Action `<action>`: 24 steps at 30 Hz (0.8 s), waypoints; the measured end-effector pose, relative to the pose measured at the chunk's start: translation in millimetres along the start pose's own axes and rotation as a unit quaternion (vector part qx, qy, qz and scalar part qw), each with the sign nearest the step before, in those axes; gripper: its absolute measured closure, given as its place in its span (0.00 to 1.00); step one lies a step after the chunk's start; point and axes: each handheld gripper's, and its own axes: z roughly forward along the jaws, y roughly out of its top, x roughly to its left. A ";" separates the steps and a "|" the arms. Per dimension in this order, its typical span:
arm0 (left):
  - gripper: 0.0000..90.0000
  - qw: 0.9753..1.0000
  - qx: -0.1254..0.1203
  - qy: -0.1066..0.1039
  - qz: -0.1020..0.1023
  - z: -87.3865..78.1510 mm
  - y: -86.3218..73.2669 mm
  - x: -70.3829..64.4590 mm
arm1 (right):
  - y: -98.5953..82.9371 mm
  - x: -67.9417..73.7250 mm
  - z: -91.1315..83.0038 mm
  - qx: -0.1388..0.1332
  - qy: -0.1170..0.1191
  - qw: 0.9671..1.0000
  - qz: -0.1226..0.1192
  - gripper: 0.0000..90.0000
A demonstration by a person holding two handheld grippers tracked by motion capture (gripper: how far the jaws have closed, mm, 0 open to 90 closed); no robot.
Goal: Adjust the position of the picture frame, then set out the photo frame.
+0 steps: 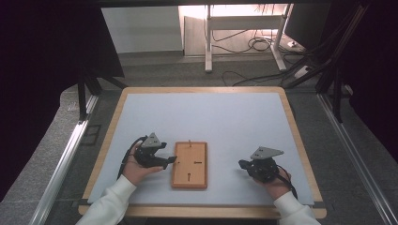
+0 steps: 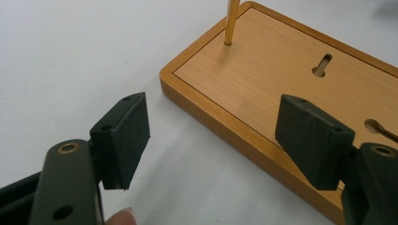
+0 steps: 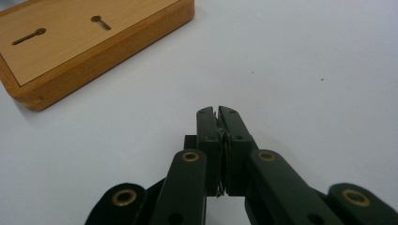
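White table (image 1: 225, 117), wood rim, dark room, cables on floor behind. Slotted wooden board (image 1: 189, 165), peg top cut off. Left gripper (image 1: 170, 160) jaws apart, right gripper (image 1: 242, 164) pressed together.

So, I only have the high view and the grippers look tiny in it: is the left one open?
Observer: Yes. The left gripper is open, with one jaw over the table and the other over the board at its edge.
Operator: What's that speck at the board's far end?
Observer: A thin golden peg, standing upright in the board.
Operator: And the other one?
Observer: The right gripper is shut, over bare table beside the board.
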 end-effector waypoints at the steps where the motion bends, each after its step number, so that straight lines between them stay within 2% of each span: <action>1: 0.30 1.000 0.000 0.000 0.001 0.1 0.0 -0.3 | 0.1 0.8 0.4 0.002 0.001 1.000 -0.003 0.97; 3: 0.30 1.000 0.000 -0.001 0.002 0.9 0.0 -1.2 | 0.1 1.9 1.1 0.002 0.003 1.000 -0.005 0.94; 4: 0.30 1.000 0.001 -0.001 0.003 1.0 -0.1 -1.2 | 0.2 2.3 1.5 0.000 0.005 1.000 -0.009 0.88; 5: 0.30 1.000 0.001 -0.001 0.003 1.0 -0.1 -1.2 | 0.2 2.3 1.5 0.000 0.005 1.000 -0.009 0.88; 6: 0.30 1.000 0.001 -0.001 0.004 1.2 -0.1 -1.2 | 0.4 3.8 2.2 -0.004 -0.002 1.000 -0.015 0.69; 7: 0.30 1.000 0.001 -0.001 0.003 1.2 -0.2 -1.1 | 0.4 3.8 2.2 -0.004 -0.002 1.000 -0.015 0.69; 8: 0.30 1.000 0.000 -0.001 0.002 1.3 -0.3 -0.9 | 0.3 5.0 3.3 -0.006 -0.012 1.000 -0.014 0.59; 9: 0.30 1.000 0.000 -0.001 0.002 1.1 -0.3 -0.6 | 0.3 5.0 3.3 -0.006 -0.012 1.000 -0.014 0.59; 10: 0.30 1.000 0.000 -0.001 0.003 1.0 -0.3 -0.4 | 0.3 5.9 3.7 -0.013 -0.016 1.000 -0.014 0.52; 12: 0.29 1.000 -0.003 -0.003 0.005 1.4 -0.6 -1.0 | 0.6 6.2 3.8 -0.016 -0.016 1.000 -0.010 0.47; 18: 0.30 1.000 -0.011 -0.011 0.019 5.2 2.2 -4.8 | 0.8 6.8 3.8 -0.019 -0.020 1.000 -0.004 0.39; 20: 0.30 0.999 -0.012 -0.029 0.018 6.7 3.8 -4.0 | 0.3 8.3 4.7 -0.017 -0.017 1.000 -0.002 0.37; 24: 0.31 0.999 -0.016 -0.037 0.021 9.3 7.4 -2.1 | -1.5 10.3 6.0 -0.012 -0.020 1.000 -0.008 0.36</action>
